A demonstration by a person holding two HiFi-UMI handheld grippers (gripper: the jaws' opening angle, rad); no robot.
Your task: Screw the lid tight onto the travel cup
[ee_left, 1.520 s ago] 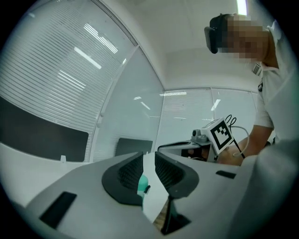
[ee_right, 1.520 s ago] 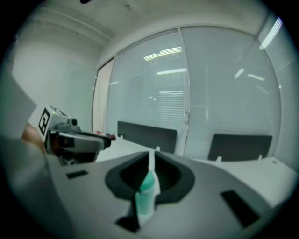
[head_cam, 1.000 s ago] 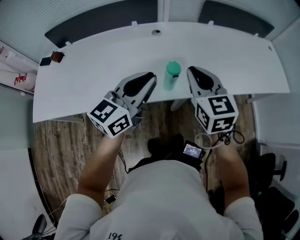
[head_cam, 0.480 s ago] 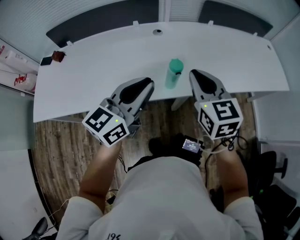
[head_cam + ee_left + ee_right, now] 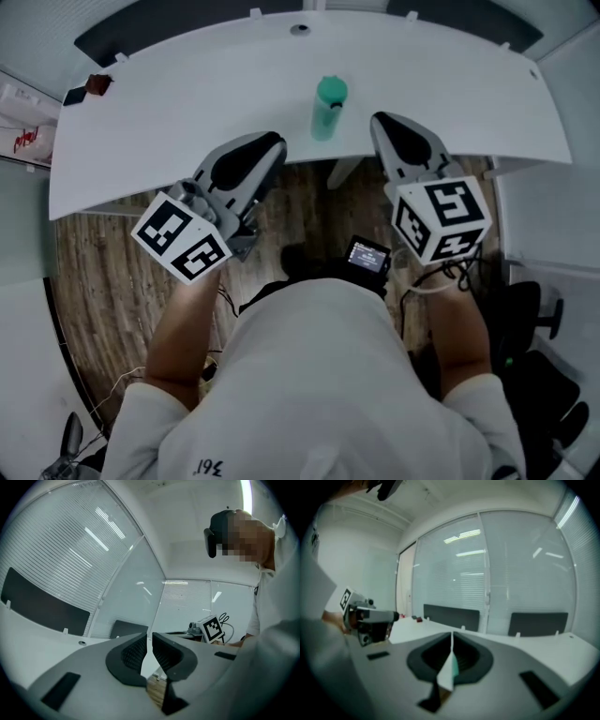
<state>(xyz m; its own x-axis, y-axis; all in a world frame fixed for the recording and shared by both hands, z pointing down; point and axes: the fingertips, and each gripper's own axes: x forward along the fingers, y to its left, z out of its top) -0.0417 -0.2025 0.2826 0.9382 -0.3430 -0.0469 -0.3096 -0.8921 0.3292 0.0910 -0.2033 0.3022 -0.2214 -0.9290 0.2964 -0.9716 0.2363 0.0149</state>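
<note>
We see the green travel cup [image 5: 326, 112] standing up on the white tabletop [image 5: 187, 94], close to the near edge. Its green lid [image 5: 331, 90] sits on top. Our two tongs are on each side of the cup and do not touch it. The left tongs [image 5: 269, 142] are at the tabletop's edge, their jaws almost pressed together with nothing in between. The right tongs [image 5: 382, 122] are near the cup, pressed shut and empty too. Far off at the left corner lies a small dark thing [image 5: 94, 85]. Below us is the wooden floor [image 5: 103, 272].
</note>
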